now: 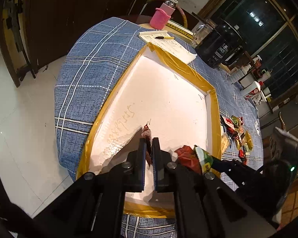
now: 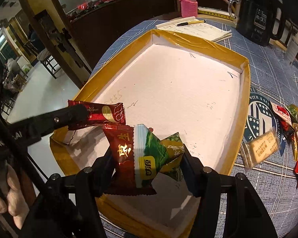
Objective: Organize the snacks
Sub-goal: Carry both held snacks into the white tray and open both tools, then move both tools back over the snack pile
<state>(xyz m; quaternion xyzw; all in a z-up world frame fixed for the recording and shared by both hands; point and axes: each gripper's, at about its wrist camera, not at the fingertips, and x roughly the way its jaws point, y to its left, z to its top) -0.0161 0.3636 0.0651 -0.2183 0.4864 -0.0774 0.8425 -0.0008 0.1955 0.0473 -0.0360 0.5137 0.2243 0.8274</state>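
A white foam tray with a yellow-taped rim lies on the blue plaid tablecloth; it also shows in the right wrist view. My left gripper is shut on a dark red snack bar, seen as a long red wrapper over the tray's near left corner. My right gripper is shut on a bunch of packets: a red packet and green packets, held above the tray's near edge. They show in the left wrist view too.
A pile of loose snack packets lies on the cloth right of the tray, also in the left wrist view. Behind the tray are a notepad with pen, a pink-sleeved bottle and a black kettle.
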